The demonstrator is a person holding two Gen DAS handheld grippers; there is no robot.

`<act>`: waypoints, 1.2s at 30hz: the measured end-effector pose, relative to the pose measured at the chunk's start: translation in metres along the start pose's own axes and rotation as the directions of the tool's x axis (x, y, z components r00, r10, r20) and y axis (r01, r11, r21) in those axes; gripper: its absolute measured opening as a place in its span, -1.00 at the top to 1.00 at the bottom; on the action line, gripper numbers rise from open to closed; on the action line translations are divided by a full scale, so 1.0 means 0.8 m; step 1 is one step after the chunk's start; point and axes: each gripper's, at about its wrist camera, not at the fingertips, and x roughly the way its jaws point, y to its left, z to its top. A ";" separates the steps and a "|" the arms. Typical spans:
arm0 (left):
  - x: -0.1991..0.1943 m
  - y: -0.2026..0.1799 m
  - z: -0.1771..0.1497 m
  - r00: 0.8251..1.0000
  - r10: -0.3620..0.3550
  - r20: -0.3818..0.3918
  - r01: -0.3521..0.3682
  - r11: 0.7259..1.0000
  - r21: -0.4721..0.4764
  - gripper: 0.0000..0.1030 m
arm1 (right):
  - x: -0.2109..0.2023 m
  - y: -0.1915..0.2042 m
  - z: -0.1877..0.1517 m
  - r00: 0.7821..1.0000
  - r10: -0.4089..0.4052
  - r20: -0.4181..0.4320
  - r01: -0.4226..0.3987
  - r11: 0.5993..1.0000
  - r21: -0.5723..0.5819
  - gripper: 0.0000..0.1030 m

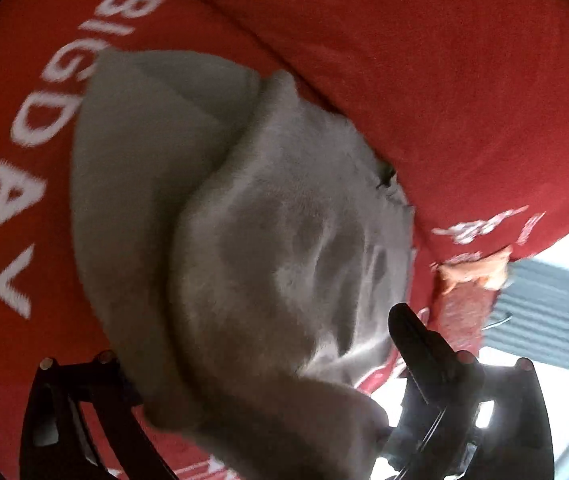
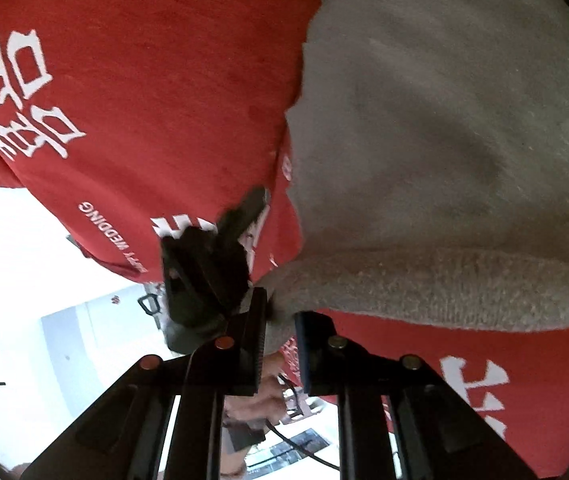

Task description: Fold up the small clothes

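Observation:
A small grey knitted garment lies partly folded on a red cloth with white lettering. In the left wrist view it covers the space between my gripper's fingers, and a thick fold hangs over the left gripper, hiding whether the jaws are shut. In the right wrist view the grey garment fills the right side. My right gripper is shut on the garment's ribbed edge. The other gripper shows just left of it.
The red cloth spreads under everything and ends at an edge toward the bright room. A grey ridged panel and white floor show beyond the cloth's edge at the right of the left wrist view.

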 end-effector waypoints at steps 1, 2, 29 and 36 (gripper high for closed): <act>0.003 -0.005 0.000 1.000 0.016 0.000 -0.016 1.000 0.015 -0.97 | -0.001 -0.004 -0.002 1.000 -0.016 -0.011 0.016 1.000 0.000 0.70; 0.007 -0.010 0.000 0.999 0.040 0.002 -0.040 0.999 0.032 -0.97 | -0.001 -0.007 -0.004 0.999 -0.040 -0.027 0.040 0.999 -0.004 0.70; 0.033 -0.050 -0.022 0.880 0.464 0.100 -0.471 0.832 0.292 -0.93 | -0.081 0.036 0.039 0.892 -0.451 -0.027 0.433 0.871 -0.234 -0.45; 0.030 -0.048 -0.021 0.875 0.473 0.101 -0.481 0.827 0.290 -0.93 | -0.026 -0.008 0.013 0.859 -0.473 -0.196 0.439 0.878 -0.191 -0.46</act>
